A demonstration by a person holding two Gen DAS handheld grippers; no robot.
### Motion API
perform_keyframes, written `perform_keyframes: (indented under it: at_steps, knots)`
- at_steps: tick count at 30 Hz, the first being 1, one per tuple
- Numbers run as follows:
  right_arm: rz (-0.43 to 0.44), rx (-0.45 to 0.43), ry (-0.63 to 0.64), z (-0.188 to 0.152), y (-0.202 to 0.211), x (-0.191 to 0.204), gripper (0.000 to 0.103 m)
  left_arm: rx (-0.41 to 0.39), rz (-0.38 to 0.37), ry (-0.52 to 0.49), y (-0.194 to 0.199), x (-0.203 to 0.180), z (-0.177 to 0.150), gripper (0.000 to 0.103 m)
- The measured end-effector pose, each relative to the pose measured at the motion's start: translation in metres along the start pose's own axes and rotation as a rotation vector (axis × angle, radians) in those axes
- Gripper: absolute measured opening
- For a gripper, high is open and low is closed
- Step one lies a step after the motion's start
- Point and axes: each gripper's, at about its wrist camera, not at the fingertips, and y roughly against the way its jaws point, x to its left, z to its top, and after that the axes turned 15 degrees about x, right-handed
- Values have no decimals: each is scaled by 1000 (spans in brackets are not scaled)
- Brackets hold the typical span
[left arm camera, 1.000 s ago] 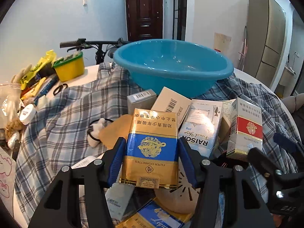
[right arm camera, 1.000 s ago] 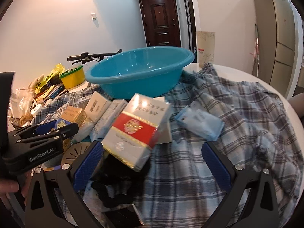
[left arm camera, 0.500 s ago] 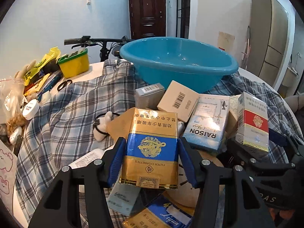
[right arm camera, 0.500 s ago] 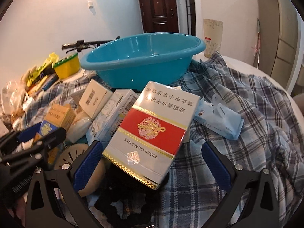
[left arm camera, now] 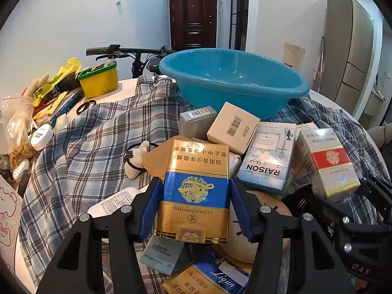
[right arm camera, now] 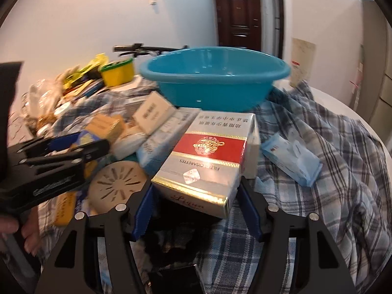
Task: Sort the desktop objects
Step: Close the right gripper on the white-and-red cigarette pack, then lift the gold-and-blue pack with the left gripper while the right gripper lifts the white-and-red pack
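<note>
A gold-and-blue cigarette carton stands between the blue pads of my left gripper, which is shut on its sides. It sits above a heap of boxes on a plaid cloth. My right gripper is closing, and its blue pads touch the near corners of a red-and-white cigarette carton. That carton also shows at the right of the left wrist view. The left gripper appears at the left of the right wrist view, held by a hand. A blue basin stands behind the heap.
A RAISON carton, a beige box, a grey box and a round beige disc crowd the heap. A light-blue tissue pack lies to the right. A yellow tub, scissors and bags line the left edge.
The right gripper's jaws have come in from wide open onto the red-and-white carton, and the view has rolled so the carton lies straighter. The left gripper still holds its carton.
</note>
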Motion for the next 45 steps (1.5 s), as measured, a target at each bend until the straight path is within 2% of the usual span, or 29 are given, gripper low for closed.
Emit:
perform_keyframes:
  at_steps: [2, 5, 9, 12, 18, 20, 22, 24, 27, 31, 34, 42, 45]
  knots:
    - [-16, 3, -1, 0, -1, -2, 63, 0, 0, 5, 0, 2, 0, 59]
    - [-60, -2, -68, -1, -3, -10, 74, 0, -2, 8, 0, 3, 0, 59]
    - [-54, -27, -145, -1, -4, -18, 85, 0, -2, 8, 0, 3, 0, 59]
    - [-83, -34, -164, 4, -5, -16, 86, 1, -3, 7, 0, 2, 0, 59]
    - [-80, -63, -209, 18, -11, -12, 87, 4, -8, 11, -2, 2, 0, 59]
    - [-60, -67, -205, 19, -13, -12, 84, 6, -4, 6, -2, 2, 0, 59]
    - [-54, -61, -178, 19, -14, -10, 66, 6, -6, 10, -2, 4, 0, 59]
    - [-42, -44, -146, 18, -16, -8, 59, 6, -9, 18, -2, 4, 0, 59]
    - [-22, -51, -102, 14, -14, -4, 57, 7, -15, 24, -2, 6, -1, 59]
    - [-39, -55, -51, 10, -12, 1, 57, 5, -12, 25, 0, 8, -2, 59]
    - [-35, -49, -64, 9, -12, -2, 56, 2, -7, 22, 0, 7, -2, 59]
    - [-97, -68, -108, 8, -8, -6, 56, 1, -5, 17, 0, 4, -3, 59]
    - [-78, -66, -101, 7, -7, -6, 56, 3, -7, 16, 0, 3, -4, 59]
